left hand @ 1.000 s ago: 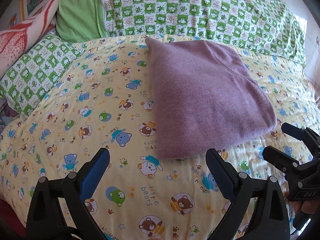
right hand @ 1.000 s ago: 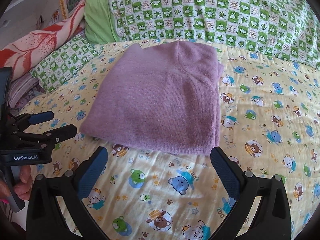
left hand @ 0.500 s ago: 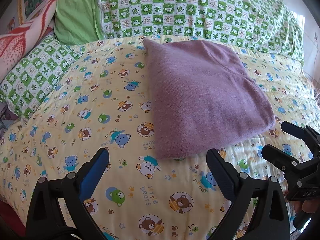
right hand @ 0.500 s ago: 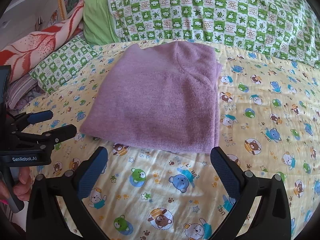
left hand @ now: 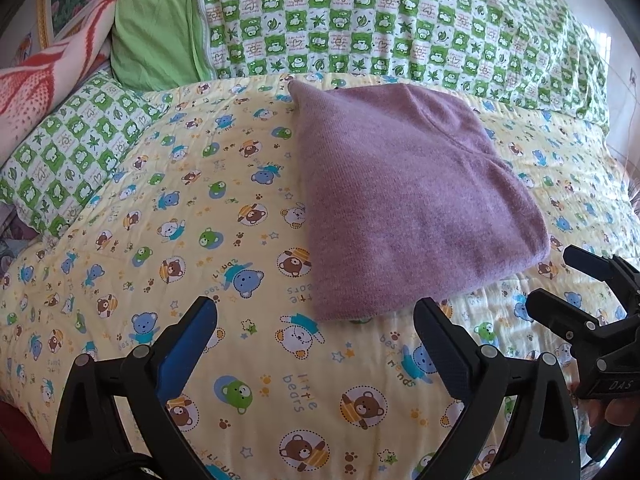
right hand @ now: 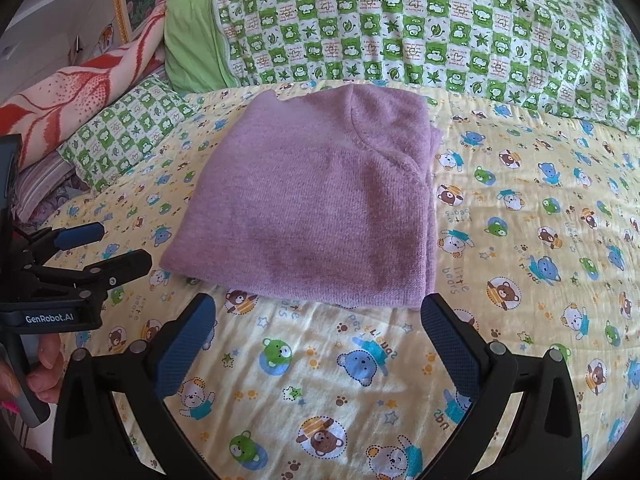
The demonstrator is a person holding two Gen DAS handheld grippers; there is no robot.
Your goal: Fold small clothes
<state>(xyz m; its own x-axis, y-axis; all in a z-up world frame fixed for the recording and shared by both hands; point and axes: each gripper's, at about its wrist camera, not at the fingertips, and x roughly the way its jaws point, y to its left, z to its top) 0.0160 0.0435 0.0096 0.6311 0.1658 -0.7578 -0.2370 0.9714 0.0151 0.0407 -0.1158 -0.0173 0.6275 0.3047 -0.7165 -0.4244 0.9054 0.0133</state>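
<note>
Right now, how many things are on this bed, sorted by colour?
Purple: 1, the folded sweater
Yellow: 1, the bear-print quilt
Green checked: 2, the big duvet and the small pillow
Red and white: 1, the blanket
Black claws: 2, left claw and right claw, both open
Total: 7

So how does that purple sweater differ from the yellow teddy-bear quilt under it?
The purple sweater is plain and fuzzy-knit; the teddy-bear quilt is printed all over with little bears. The sweater is folded into a compact stack; the quilt is spread flat over the bed. Neither is touched by a gripper.
</note>
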